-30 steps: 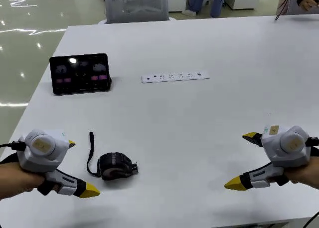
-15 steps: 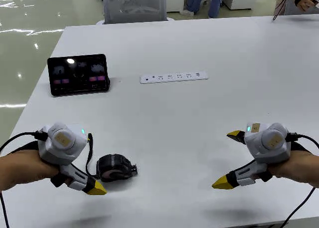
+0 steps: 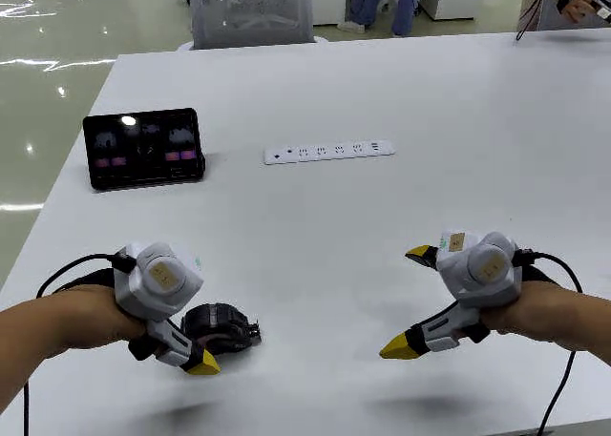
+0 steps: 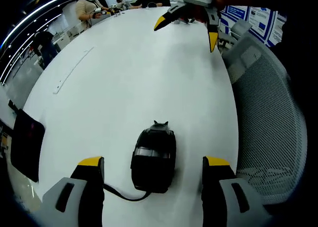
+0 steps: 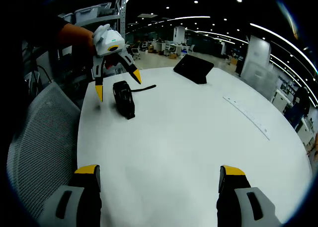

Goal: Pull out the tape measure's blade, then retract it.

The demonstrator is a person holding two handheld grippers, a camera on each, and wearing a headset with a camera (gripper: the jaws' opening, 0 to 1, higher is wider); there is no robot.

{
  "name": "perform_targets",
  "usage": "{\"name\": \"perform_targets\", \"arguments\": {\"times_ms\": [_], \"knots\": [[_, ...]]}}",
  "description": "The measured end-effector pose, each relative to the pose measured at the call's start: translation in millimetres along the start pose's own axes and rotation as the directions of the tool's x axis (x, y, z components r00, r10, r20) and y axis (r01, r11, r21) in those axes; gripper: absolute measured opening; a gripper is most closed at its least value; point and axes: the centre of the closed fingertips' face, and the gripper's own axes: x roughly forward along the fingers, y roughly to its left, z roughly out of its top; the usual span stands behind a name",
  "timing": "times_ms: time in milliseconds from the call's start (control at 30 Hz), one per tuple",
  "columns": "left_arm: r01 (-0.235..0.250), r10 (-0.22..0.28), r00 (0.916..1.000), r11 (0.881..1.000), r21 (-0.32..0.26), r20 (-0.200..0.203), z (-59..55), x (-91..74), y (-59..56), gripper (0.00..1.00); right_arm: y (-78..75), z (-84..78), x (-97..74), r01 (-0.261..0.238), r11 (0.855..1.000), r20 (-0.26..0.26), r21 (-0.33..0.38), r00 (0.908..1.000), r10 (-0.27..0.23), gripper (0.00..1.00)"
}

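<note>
The tape measure (image 3: 221, 327) sat on the white table (image 3: 382, 217), apparently upright on its base. Its blade was fully wound in, and the hook (image 4: 160, 123) pointed toward the right gripper (image 3: 408, 301). The left gripper (image 4: 153, 162) hung over the tape measure with jaws wide, one on each side of the case and touching neither flank. The right gripper was well apart from the tape measure, its jaws also wide and empty.

For a good grasp, the left jaws would likely need to close squarely across the case's flat flanks. They should stay clear of the strap (image 4: 117, 193) trailing behind the tape measure, leaving the hook free for the other gripper to pinch.

Beyond the tape measure lay a dark tablet (image 3: 143, 148) and a power strip (image 3: 329, 151). Farther off were a mesh chair (image 3: 250, 16) and a glossy floor (image 3: 57, 35).
</note>
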Motion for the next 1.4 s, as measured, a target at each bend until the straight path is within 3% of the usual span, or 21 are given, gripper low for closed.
{"name": "perform_targets", "arguments": {"times_ms": [233,367,500,567,600,633,733,867,933,1200,1400], "knots": [[0.034,-0.034,0.9992,0.998,0.043,-0.023,4.3,9.3,-7.6,0.67,14.5,7.4,13.5,-0.049,0.998,-0.008,-0.042,0.9988,0.048,0.99],[0.024,-0.021,0.9990,0.998,0.064,-0.039,3.1,14.1,-3.0,0.55,22.1,12.6,18.0,-0.075,0.996,-0.002,-0.053,0.9972,0.075,0.99],[0.026,-0.023,0.9985,0.999,0.046,-0.050,2.4,14.8,0.3,0.45,26.3,15.4,22.5,-0.083,0.994,-0.008,-0.072,0.9965,0.083,0.99],[0.036,-0.033,0.9984,0.998,0.048,-0.045,3.7,15.0,-0.7,0.35,28.4,17.7,23.7,-0.087,0.994,-0.006,-0.073,0.9962,0.087,0.99],[0.065,-0.062,0.9971,0.996,0.059,-0.043,4.5,15.8,-5.3,0.32,29.0,18.2,25.1,-0.090,0.993,-0.007,-0.073,0.9960,0.089,0.99],[0.045,-0.043,0.9981,0.997,0.059,-0.045,4.6,15.2,-2.5,0.32,29.4,18.4,26.2,-0.090,0.993,-0.008,-0.076,0.9959,0.090,0.99],[0.055,-0.051,0.9976,0.996,0.068,-0.046,4.8,15.4,-3.1,0.32,30.8,17.8,29.6,-0.095,0.993,-0.009,-0.076,0.9955,0.095,0.99],[0.058,-0.054,0.9978,0.994,0.091,-0.037,5.1,15.1,-4.7,0.32,29.2,15.1,32.8,-0.092,0.992,-0.019,-0.089,0.9957,0.091,0.82],[0.065,-0.062,0.9974,0.992,0.108,-0.037,5.5,14.7,-5.6,0.32,27.9,15.5,36.0,-0.090,0.993,-0.025,-0.077,0.9958,0.088,0.85],[0.087,-0.079,0.9955,0.985,0.152,-0.052,4.6,15.2,-8.3,0.32,32.9,25.5,50.7,-0.115,0.988,-0.028,-0.099,0.9932,0.113,0.79],[0.063,-0.055,0.9973,0.983,0.171,-0.049,2.8,16.9,-9.1,0.31,42.2,37.1,70.8,-0.150,0.982,-0.030,-0.111,0.9886,0.147,0.74]]}}
